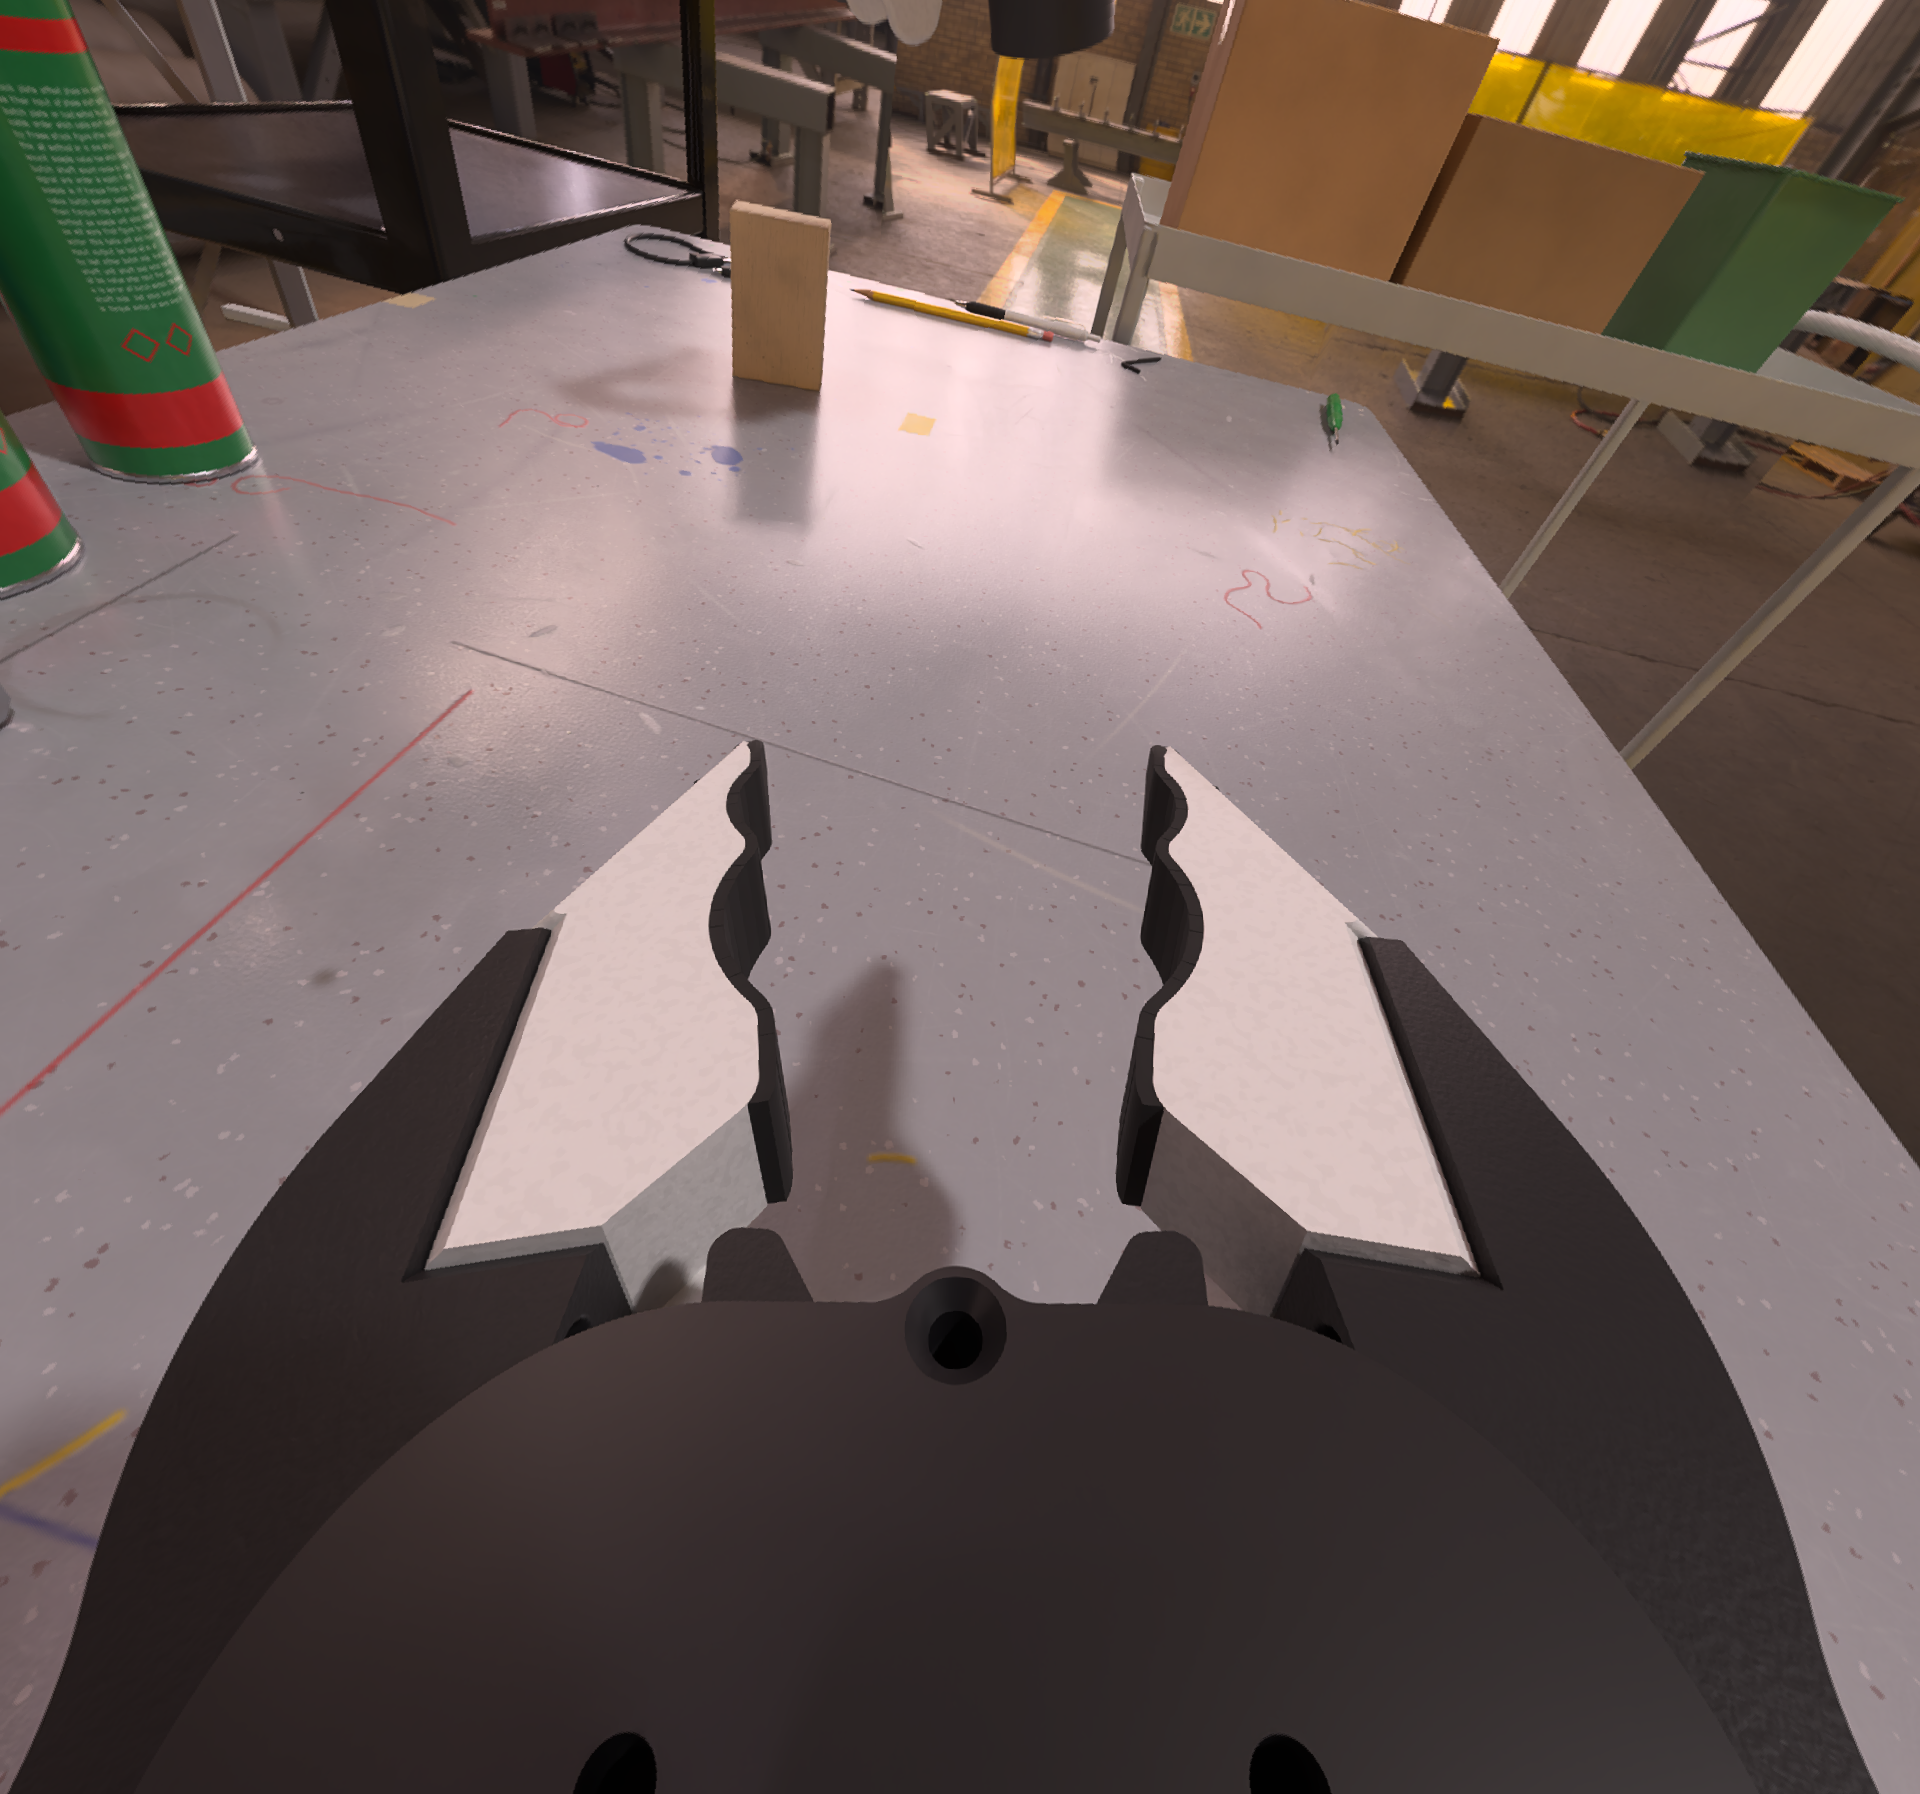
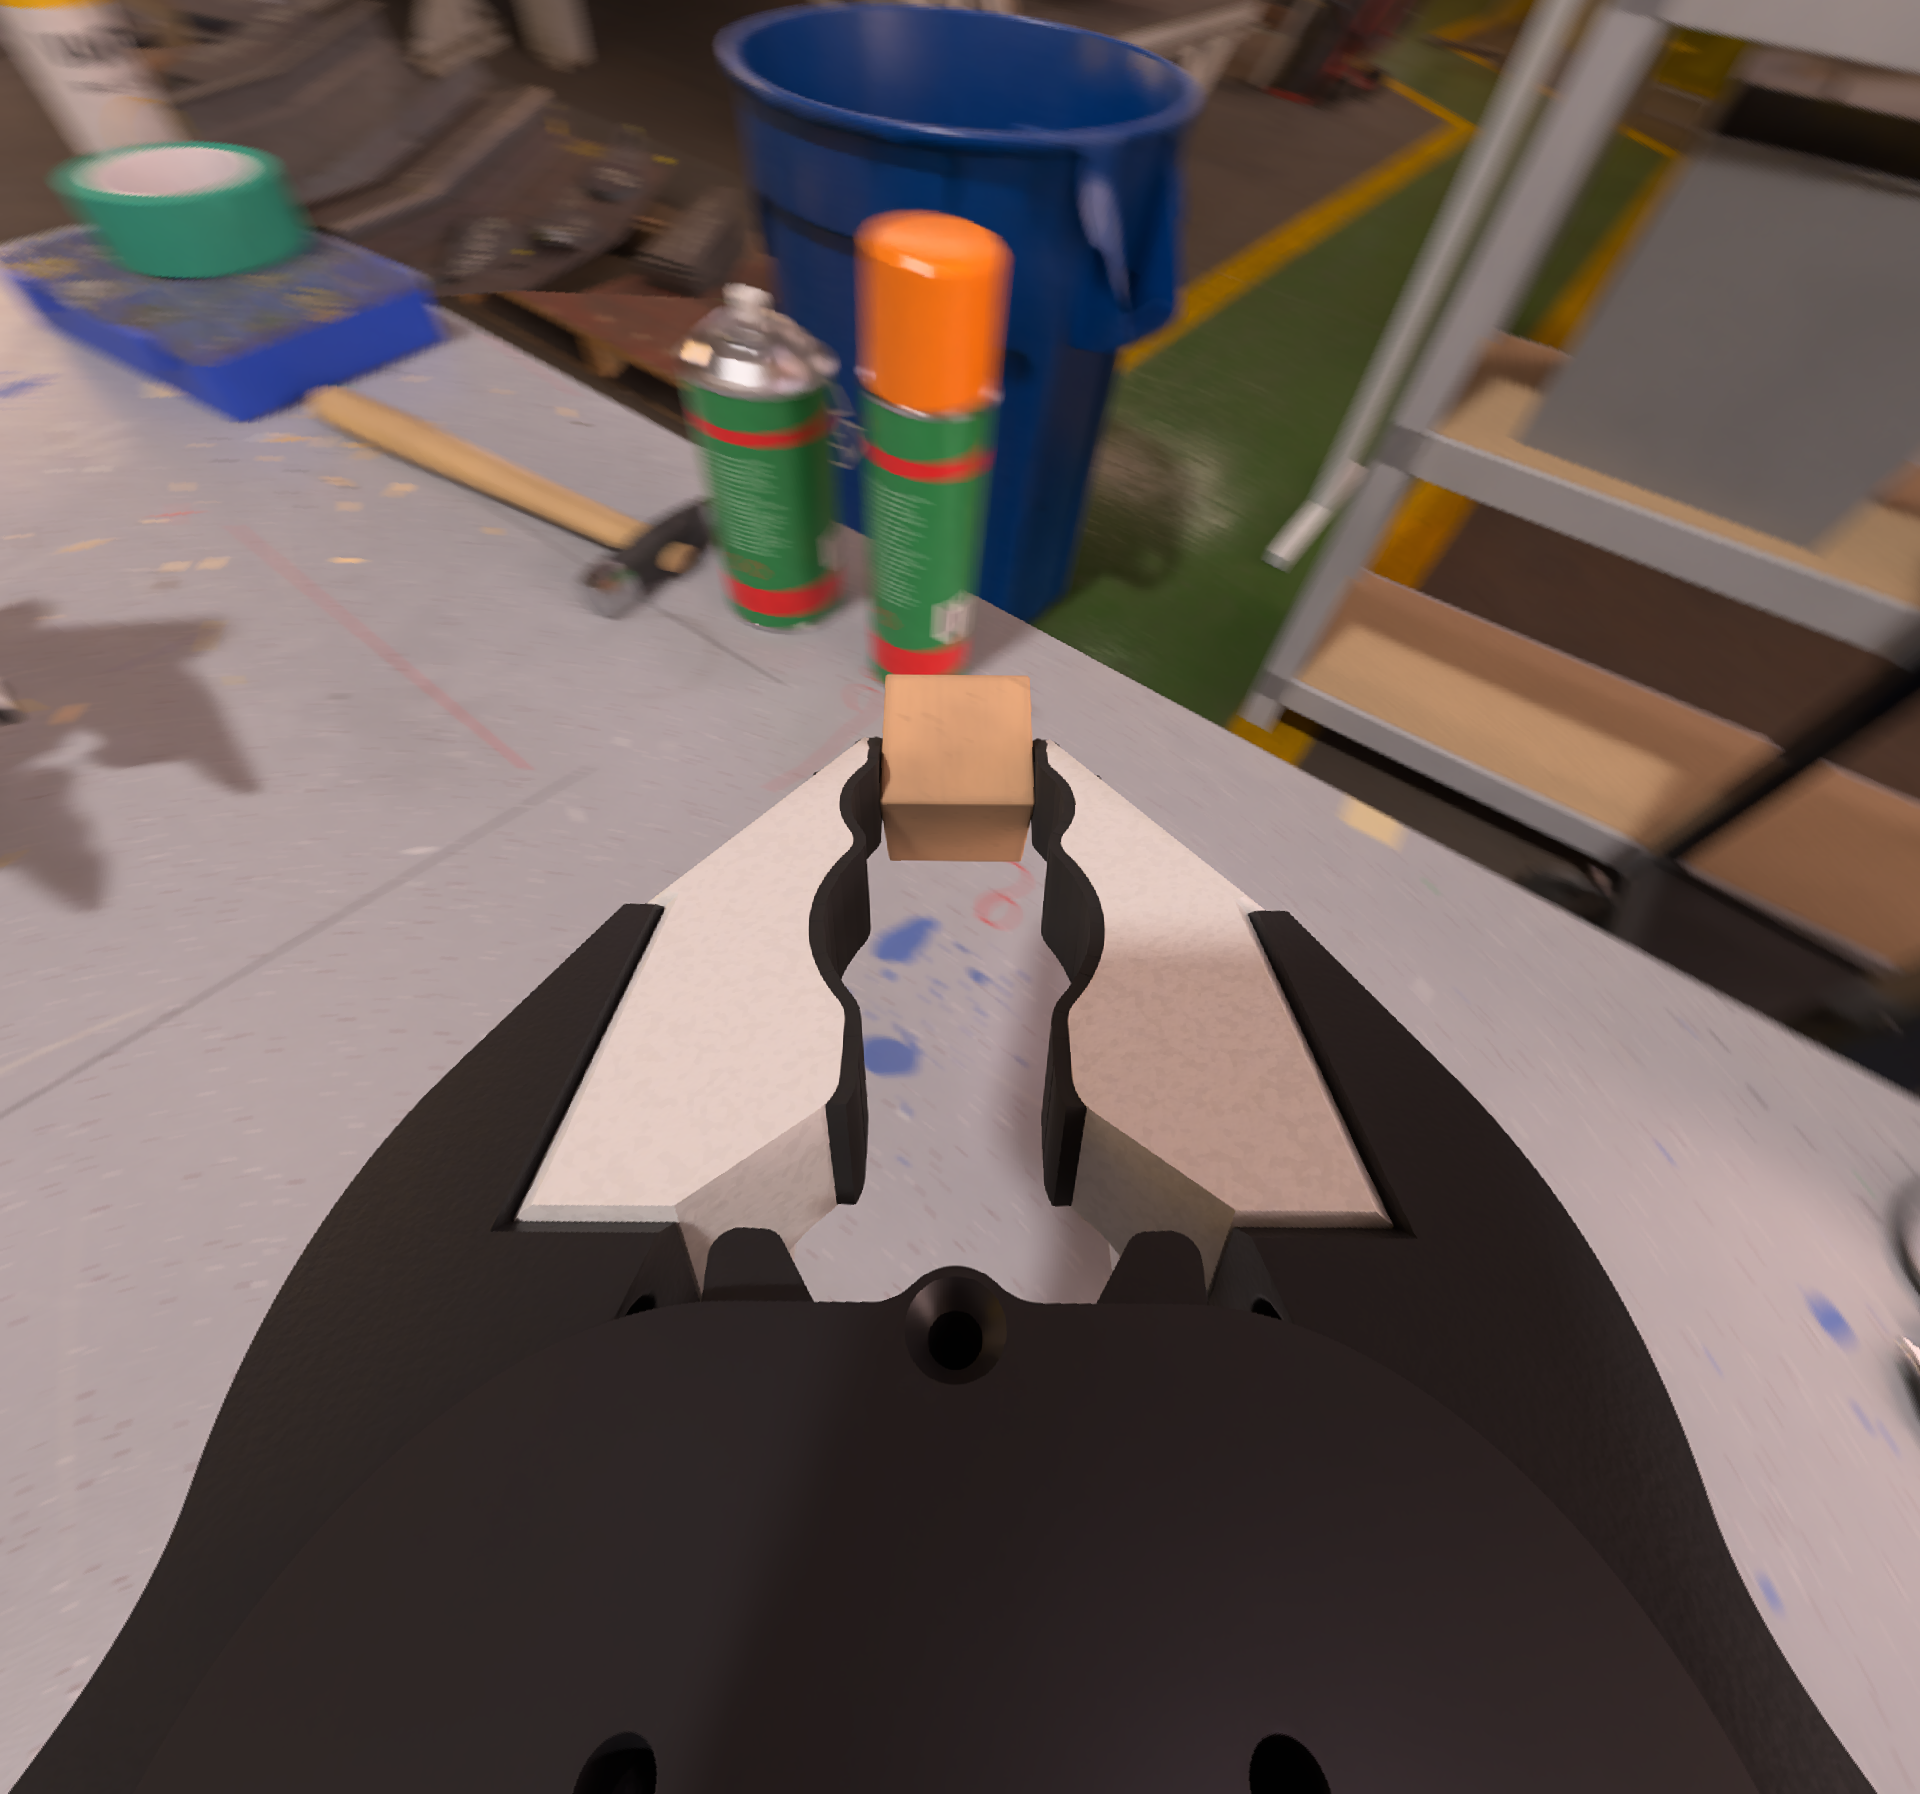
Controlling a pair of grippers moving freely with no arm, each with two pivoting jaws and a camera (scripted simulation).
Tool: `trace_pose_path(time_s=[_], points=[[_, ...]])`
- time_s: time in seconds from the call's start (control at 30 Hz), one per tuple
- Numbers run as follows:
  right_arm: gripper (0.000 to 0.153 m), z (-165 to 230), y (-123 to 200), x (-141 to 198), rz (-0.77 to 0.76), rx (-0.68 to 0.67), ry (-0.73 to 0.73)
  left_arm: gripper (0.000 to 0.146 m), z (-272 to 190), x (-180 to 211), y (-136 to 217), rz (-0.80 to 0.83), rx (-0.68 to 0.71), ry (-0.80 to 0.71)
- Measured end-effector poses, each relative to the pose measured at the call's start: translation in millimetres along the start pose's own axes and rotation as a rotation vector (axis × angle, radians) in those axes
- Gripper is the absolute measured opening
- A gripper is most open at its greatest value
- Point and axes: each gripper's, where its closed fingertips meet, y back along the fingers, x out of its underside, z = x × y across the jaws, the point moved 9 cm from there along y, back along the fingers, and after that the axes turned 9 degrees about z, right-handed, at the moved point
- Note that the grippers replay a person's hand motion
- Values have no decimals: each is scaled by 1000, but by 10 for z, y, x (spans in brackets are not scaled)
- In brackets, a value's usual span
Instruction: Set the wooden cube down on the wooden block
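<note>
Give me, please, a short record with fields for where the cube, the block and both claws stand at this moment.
cube: wooden cube pinched at the tips of the right claw, held clear of the table
block: wooden block upright on the table's far side, nothing on it
left claw: left claw open, empty, over bare table
nearby: two green spray cans beyond the cube
step left: placing not yet done

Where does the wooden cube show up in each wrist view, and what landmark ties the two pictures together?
Left wrist view: the wooden cube is not visible; only the upright wooden block stands far ahead on the table.
Right wrist view: centre, just above the middle, pinched at the fingertips of the right tongs, cube at.
Shared landmark: the green and red spray cans by the table edge.
</note>
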Motion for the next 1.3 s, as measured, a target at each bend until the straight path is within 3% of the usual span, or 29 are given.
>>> trace_pose_path(time_s=[0.2, 0.47, 0.63, 0.73, 0.87, 1.1, 1.3], points=[[28, -597, 81, 608, 78, 186, -201, 72, 13, 19, -22, 15, -6, 3], [28, -751, -75, 969, 205, 295, -271, 71, 39, 37, -17, 17, -19, 12], [29, -747, -142, 989, 212, 334, -267, 71, 53, 38, 7, 11, -32, 16], [69, -718, -129, 962, 178, 374, -264, 71, 63, 37, 27, 2, -44, 20], [92, -617, -71, 856, 140, 405, -255, 72, 81, 36, 52, -9, -64, 25], [98, -150, 32, 539, -3, 347, -228, 75, 181, 42, 209, -49, -178, 58], [98, 338, -42, 415, -114, 280, -253, 79, 185, -108, 683, -128, -459, 83]])
